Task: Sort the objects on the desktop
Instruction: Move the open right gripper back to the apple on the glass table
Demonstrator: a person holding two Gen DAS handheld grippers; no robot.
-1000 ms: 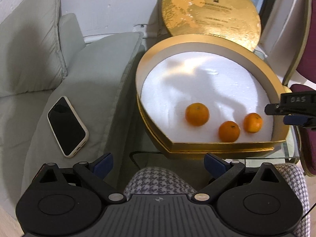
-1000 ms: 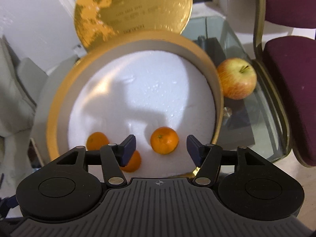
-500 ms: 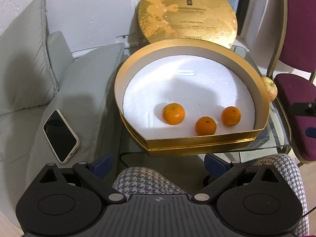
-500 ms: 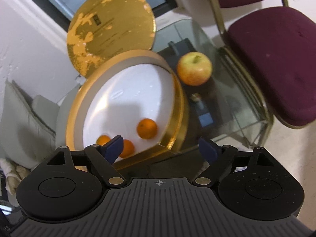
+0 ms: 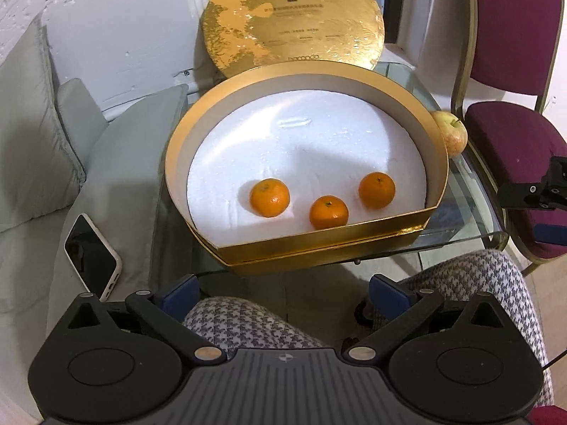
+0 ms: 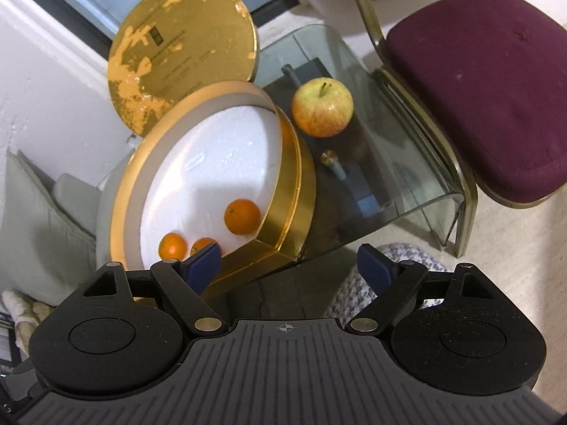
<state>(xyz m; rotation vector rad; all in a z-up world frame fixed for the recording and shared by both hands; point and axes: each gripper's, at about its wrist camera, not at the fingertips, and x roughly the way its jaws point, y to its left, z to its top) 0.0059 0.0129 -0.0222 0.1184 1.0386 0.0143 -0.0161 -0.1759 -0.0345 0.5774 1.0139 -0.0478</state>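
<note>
A gold round box [image 5: 319,244] [image 6: 297,184] with a white foam floor sits on a glass table [image 5: 460,226] [image 6: 397,163]. Three tangerines lie inside it: left [image 5: 269,197], middle [image 5: 328,212], right [image 5: 376,190]; the right wrist view shows them as well [image 6: 242,216]. A red-yellow apple [image 6: 321,107] [image 5: 452,133] rests on the glass, to the right of the box. My left gripper [image 5: 283,292] is open and empty, held back from the box's near edge. My right gripper [image 6: 288,265] is open and empty too, off the table's near right corner.
The gold lid [image 5: 292,17] [image 6: 180,53] leans upright behind the box. A phone [image 5: 93,256] lies on grey cushions [image 5: 117,184] at the left. A maroon chair [image 6: 478,88] [image 5: 514,163] stands to the right of the table. A person's houndstooth-clad knees [image 5: 248,322] are below the grippers.
Both grippers have pulled back and up from the box. The right gripper left the right tangerine in the box, opened wider and swung right, bringing the apple and chair into view.
</note>
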